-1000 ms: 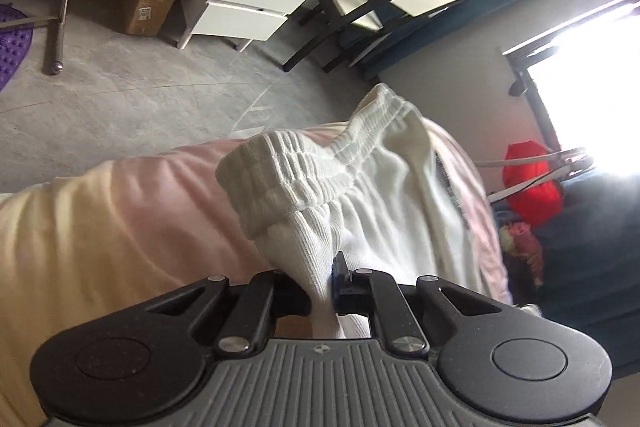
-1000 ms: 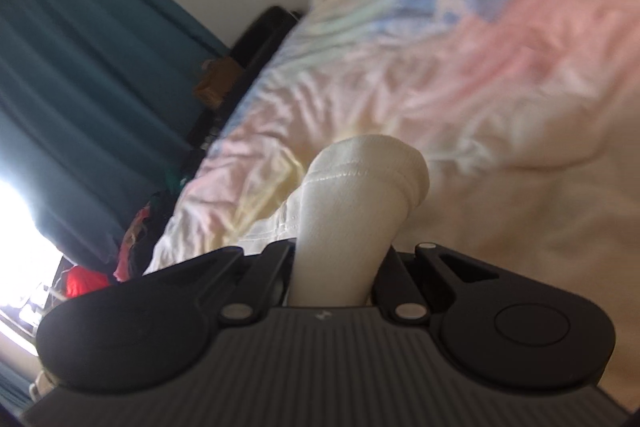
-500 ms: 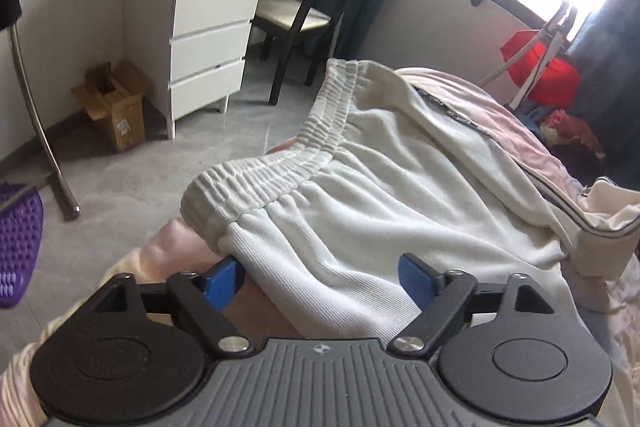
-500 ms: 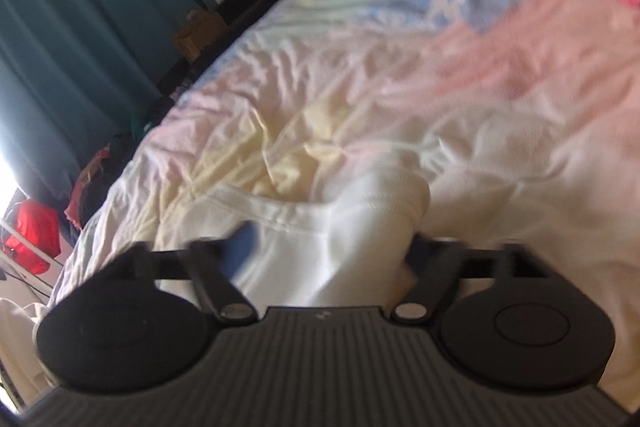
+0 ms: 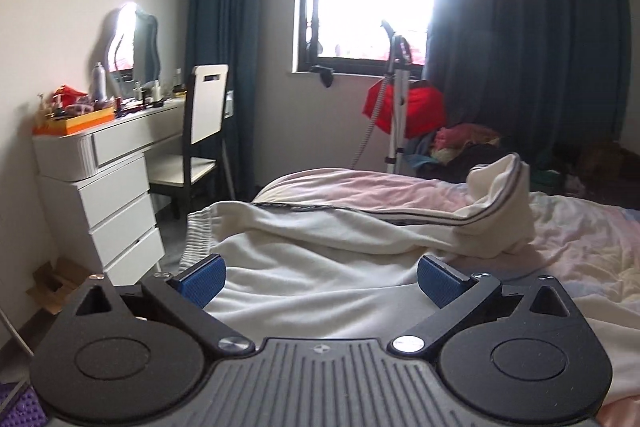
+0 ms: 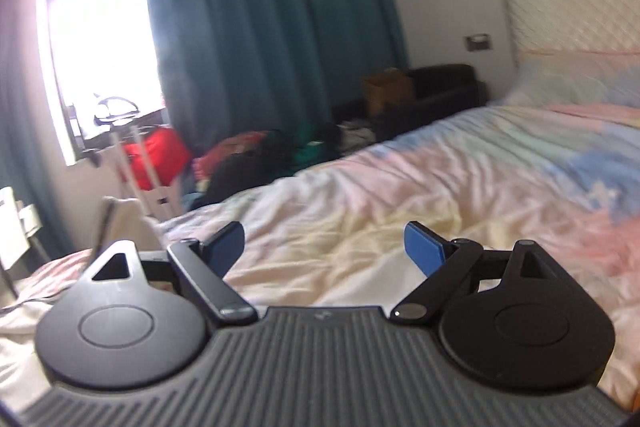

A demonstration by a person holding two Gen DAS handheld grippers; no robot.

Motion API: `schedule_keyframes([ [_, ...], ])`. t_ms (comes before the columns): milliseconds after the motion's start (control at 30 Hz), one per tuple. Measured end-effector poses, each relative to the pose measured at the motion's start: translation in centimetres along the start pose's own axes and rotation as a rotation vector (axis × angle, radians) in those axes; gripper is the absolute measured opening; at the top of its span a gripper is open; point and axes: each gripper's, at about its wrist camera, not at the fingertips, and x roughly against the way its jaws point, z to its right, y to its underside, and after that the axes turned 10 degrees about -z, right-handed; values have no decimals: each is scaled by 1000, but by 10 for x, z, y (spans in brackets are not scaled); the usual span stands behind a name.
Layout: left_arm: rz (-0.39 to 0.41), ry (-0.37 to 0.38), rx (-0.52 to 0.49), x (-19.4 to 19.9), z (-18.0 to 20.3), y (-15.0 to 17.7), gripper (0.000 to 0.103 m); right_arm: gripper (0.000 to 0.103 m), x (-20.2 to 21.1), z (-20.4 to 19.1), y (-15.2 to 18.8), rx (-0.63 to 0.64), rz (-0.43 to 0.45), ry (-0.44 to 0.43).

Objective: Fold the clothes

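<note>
White ribbed trousers (image 5: 320, 251) with an elastic waistband and dark side stripes lie loosely bunched on the pastel bedsheet (image 5: 580, 239). One end stands up in a crumpled peak at the right. My left gripper (image 5: 320, 277) is open and empty just above the near part of the trousers. My right gripper (image 6: 324, 247) is open and empty above the sheet (image 6: 440, 187). A bit of the white trousers (image 6: 120, 223) shows at the far left of the right wrist view.
A white dresser (image 5: 104, 195) and chair (image 5: 200, 131) stand left of the bed. A white stand with a red bag (image 5: 404, 107) is by the window. A clothes pile (image 6: 256, 155) lies on the floor beyond the bed. The headboard (image 6: 572, 15) is at the right.
Both grippers have opened and let go of the white trousers, which now lie on the bed. Both have lifted and levelled out to face across the room.
</note>
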Motion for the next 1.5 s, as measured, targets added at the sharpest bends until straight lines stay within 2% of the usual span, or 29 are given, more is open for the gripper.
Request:
schedule_keyframes([
  [133,5,96,-30,-2,35,7,103,89,11,-37,6,28,-17,-98],
  [300,13,109,-148,-16,73,30,103,88,8,-86,40,162,-111,-236],
  [433,11,130,-158,-28,77,47,103,88,13,-105,69,249,-119,-284],
  [567,-30,155,-104,-42,72,67,103,88,7,-117,93,312,-114,-252],
  [700,-28,126,-167,-43,79,72,103,88,3,-123,97,306,-105,-241],
  [800,-43,160,-158,-43,78,75,103,88,2,-125,99,303,-96,-231],
  [933,-103,182,-160,-55,79,82,103,88,-2,-125,103,306,-105,-194],
  [1033,-192,240,-222,-77,92,88,101,88,-6,-121,107,293,-117,-152],
  [1133,-264,279,-267,-105,112,93,98,88,-15,-114,106,264,-127,-103],
  [1200,-281,280,-300,-124,130,90,98,88,-20,-106,103,227,-122,-72],
  [1333,-256,297,-307,-168,179,67,98,88,-34,-86,93,145,-87,7],
  [1500,-197,327,-232,-243,256,25,98,88,-63,-51,85,18,-33,151],
])
